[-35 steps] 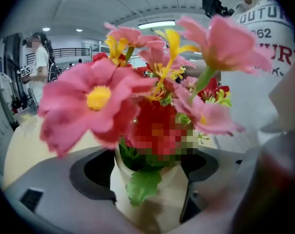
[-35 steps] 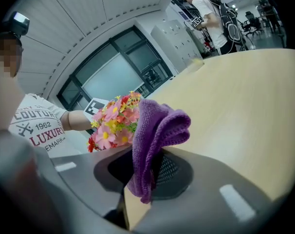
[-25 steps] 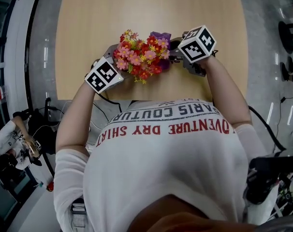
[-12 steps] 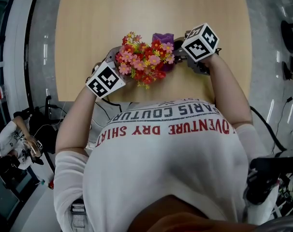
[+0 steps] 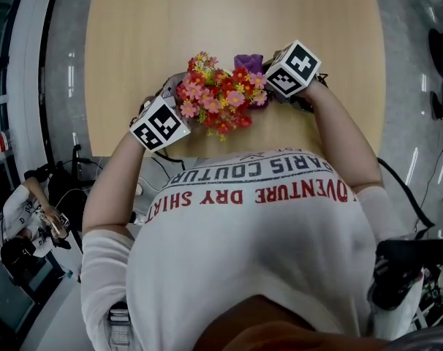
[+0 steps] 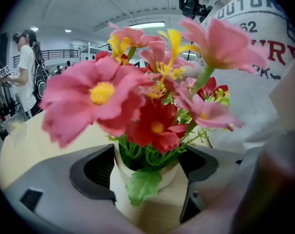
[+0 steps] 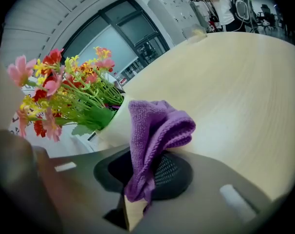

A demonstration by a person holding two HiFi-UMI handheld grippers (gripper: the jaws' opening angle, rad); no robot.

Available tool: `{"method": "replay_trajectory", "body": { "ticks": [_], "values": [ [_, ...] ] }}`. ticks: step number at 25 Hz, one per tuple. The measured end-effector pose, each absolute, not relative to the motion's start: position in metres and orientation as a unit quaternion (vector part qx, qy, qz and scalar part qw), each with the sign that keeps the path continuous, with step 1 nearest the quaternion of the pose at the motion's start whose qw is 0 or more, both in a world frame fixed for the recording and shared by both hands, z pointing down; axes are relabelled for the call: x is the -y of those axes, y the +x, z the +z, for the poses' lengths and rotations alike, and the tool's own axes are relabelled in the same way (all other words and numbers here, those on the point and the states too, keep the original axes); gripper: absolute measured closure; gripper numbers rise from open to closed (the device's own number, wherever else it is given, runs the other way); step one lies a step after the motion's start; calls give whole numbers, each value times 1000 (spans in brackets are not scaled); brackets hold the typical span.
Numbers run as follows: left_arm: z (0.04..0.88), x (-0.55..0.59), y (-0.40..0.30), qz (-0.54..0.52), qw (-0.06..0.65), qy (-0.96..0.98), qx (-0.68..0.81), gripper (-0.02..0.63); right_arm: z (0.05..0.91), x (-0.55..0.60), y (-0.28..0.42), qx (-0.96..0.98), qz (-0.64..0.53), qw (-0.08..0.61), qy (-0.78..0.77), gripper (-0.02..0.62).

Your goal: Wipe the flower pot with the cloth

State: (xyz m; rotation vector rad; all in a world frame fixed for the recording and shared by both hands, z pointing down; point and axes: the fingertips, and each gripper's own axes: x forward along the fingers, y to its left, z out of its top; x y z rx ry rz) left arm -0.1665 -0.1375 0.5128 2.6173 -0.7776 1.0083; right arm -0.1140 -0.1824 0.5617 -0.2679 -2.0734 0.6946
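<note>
A white flower pot (image 6: 119, 179) with pink, red and yellow flowers (image 5: 218, 93) stands near the front edge of the wooden table (image 5: 134, 35). My left gripper (image 6: 146, 178) is shut on the flower pot, one jaw against each side. In the head view its marker cube (image 5: 159, 123) shows left of the flowers. My right gripper (image 7: 147, 172) is shut on a purple cloth (image 7: 155, 123), and the cloth rests against the side of the flower pot (image 7: 116, 126). The cloth (image 5: 248, 61) peeks out behind the flowers, beside the right marker cube (image 5: 293, 68).
The tabletop stretches away beyond the pot. The table's near edge runs just under my forearms. A person (image 6: 26, 72) stands past the far end of the table. Another person (image 5: 20, 218) is on the floor side at lower left, with cables nearby.
The flowers and the left gripper have shifted slightly to the right. The right gripper's cube has turned and moved a little toward the flowers, with the cloth still against the pot.
</note>
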Motion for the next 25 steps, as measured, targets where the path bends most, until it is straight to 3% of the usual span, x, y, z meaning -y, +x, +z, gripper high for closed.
{"method": "replay_trajectory", "body": {
  "ticks": [17,25],
  "values": [
    [513,148,-162,414,53,902,109,201,483,213,-124,876,295,344,-167,528],
    [515,153,-157,414,50,904,94,201,491,201,-132,858,281,372,-214,528]
  ]
}}
